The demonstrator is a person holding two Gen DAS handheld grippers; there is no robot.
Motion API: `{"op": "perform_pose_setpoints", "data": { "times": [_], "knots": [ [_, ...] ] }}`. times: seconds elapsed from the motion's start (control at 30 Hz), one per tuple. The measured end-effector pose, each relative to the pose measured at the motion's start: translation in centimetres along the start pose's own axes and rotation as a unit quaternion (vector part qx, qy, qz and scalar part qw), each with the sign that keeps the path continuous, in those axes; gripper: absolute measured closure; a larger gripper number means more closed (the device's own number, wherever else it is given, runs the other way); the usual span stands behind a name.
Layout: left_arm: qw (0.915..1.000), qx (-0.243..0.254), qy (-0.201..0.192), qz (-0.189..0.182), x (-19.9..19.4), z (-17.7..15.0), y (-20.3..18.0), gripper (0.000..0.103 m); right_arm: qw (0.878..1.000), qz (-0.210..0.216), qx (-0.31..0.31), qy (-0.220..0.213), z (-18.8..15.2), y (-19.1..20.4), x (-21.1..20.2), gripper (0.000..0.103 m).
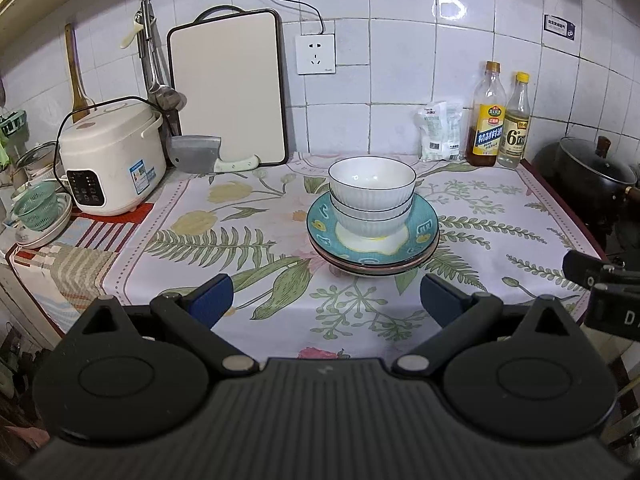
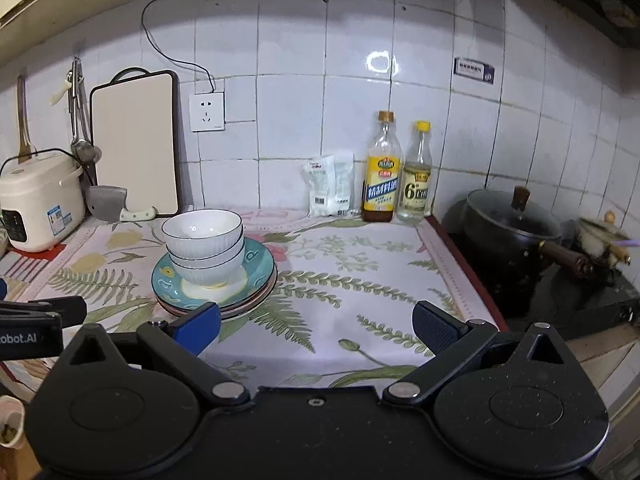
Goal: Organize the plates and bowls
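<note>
Both grippers hung low in frame: the left gripper [image 1: 326, 300] gaped wide with nothing between its blue pads, and the right gripper [image 2: 316, 326] was spread just as wide, empty too. Beneath them lay the floral tablecloth [image 1: 224, 240]. At centre frame sat the stacked round plates, teal on top [image 1: 372, 246], carrying three nested white ribbed bowls [image 1: 372, 184]. Upper right, two yellow-capped glass bottles [image 1: 502, 120] stood against the tiles.

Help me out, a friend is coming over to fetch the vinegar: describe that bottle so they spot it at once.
Start at the tiled wall behind the floral cloth. Two bottles stand side by side at its foot, between a white packet and the black pot. The vinegar is the shorter, clear one nearer the pot, with a large 6 on its label; the taller bottle holds brown liquid.
</note>
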State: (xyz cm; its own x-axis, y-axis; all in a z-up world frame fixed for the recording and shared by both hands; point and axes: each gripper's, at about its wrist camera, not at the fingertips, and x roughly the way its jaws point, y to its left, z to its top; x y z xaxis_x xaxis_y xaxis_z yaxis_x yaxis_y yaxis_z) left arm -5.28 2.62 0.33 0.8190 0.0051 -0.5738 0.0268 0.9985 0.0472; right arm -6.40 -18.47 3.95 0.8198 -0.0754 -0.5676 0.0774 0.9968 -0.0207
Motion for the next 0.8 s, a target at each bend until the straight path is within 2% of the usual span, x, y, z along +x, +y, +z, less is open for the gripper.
{"op": "perform_pose_setpoints", "data": {
  "times": [0.8],
  "knots": [
    [1.0, -0.004, 0.003, -0.001, -0.01, 0.25, 0.16, 0.002, 1.0, -0.001, -0.002, 0.001, -0.25, 0.01, -0.08, 0.0]
  ]
}}
